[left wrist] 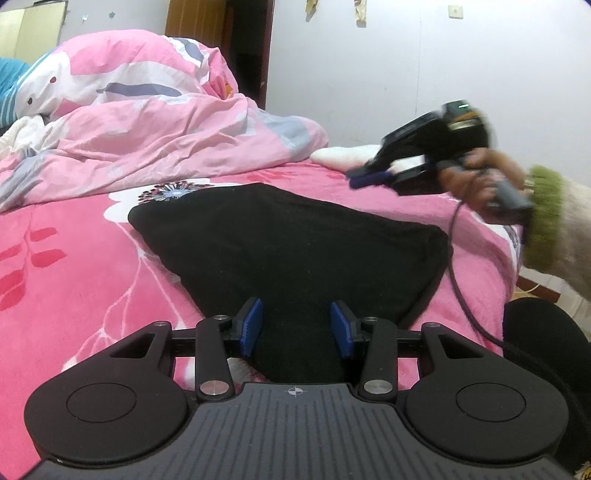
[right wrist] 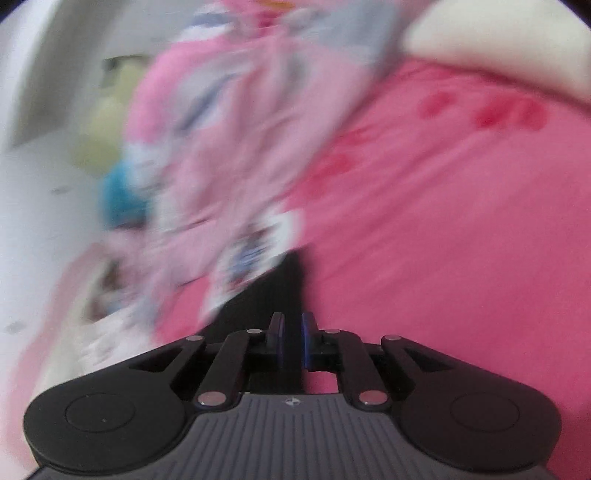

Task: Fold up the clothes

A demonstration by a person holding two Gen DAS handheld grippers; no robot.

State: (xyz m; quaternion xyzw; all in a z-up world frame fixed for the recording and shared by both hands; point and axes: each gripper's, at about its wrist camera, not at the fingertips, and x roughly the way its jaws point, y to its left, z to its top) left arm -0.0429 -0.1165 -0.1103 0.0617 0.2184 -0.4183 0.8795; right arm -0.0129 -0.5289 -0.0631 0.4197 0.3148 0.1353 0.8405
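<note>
Hovering low at the near edge of the bed: left gripper (left wrist: 295, 328), blue pads spread wide, empty, straddling the near end of the soft black garment (left wrist: 288, 243) lying flat on the pink floral bedsheet (left wrist: 74, 258). Hanging blurred above the far right corner: right gripper (left wrist: 369, 177), pads drawn nearly together, apparently pinching nothing. Judging by the smooth, compact lie, either folded or spread for folding. Advisable for any fold: pinching one edge cleanly, keeping corners aligned.

A home bedroom: a bed (left wrist: 74, 277) in pink floral sheets, a rumpled duvet (left wrist: 147, 122), a wooden door (left wrist: 199, 18).
</note>
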